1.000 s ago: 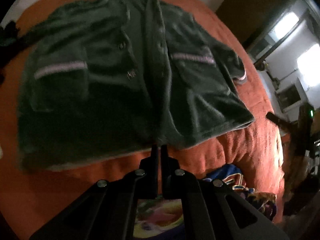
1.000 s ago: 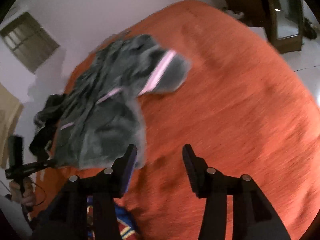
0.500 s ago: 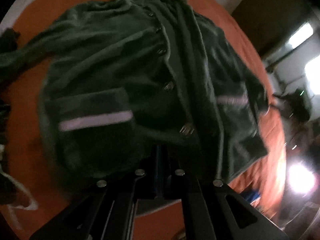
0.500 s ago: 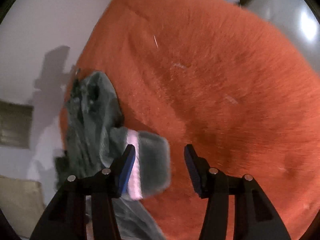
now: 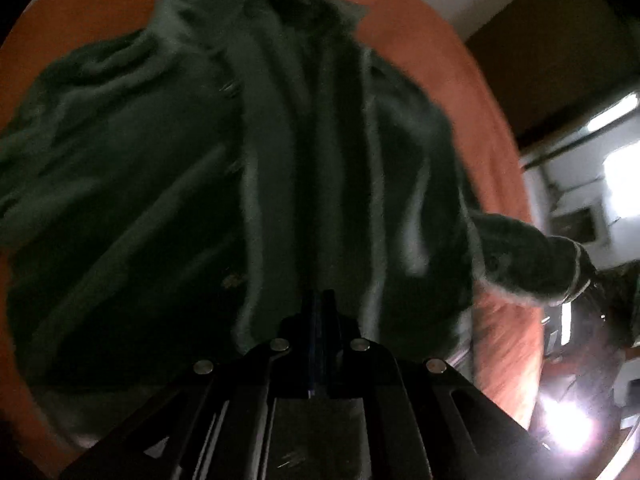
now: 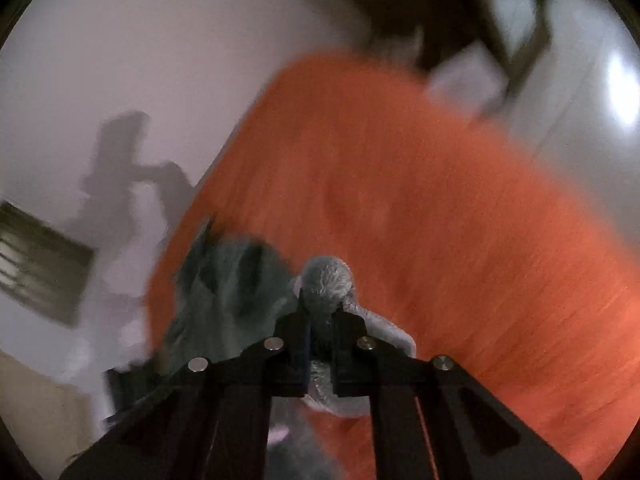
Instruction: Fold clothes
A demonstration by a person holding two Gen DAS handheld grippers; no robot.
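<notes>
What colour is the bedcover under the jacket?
Plain orange bedcover, clearest in the right wrist view; the jacket on it is dark green.

orange bedcover [image 6: 460, 216] | white wall [image 6: 160, 40] | window [image 6: 36, 256], blurred

My right gripper [image 6: 320, 322] is clamped on a fuzzy grey-green sleeve [image 6: 326, 280] above the orange bed [image 6: 460, 220]; blur hides the cloth's edges, I think.

An orange bedspread [image 6: 460, 220] meets a white wall [image 6: 160, 60], with dark wooden furniture [image 5: 560, 60] beyond.
</notes>
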